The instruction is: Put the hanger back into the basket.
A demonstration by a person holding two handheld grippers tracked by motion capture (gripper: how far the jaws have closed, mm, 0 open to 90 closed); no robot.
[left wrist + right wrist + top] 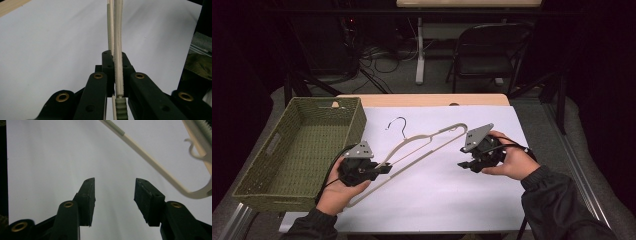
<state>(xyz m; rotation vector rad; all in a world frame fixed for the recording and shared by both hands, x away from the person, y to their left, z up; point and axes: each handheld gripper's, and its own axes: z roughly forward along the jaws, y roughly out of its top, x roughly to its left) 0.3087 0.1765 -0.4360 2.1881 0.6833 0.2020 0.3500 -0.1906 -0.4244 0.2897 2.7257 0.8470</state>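
A cream clothes hanger [422,145] with a black wire hook lies slanted over the white sheet [437,195]. My left gripper [384,169] is shut on the hanger's lower bar, near its left end. In the left gripper view the cream bar [118,70] runs straight up between the pressed jaws. My right gripper [463,165] is held just right of the hanger's far corner, with its jaws apart and nothing between them. In the right gripper view the hanger's corner [180,187] curves past the upper right, clear of the fingertips [88,195].
A green woven basket [262,185] stands at the table's left edge, close to my left hand. The wooden table edge [422,100] shows beyond the sheet. A folding chair [487,50] and cables sit on the floor farther back.
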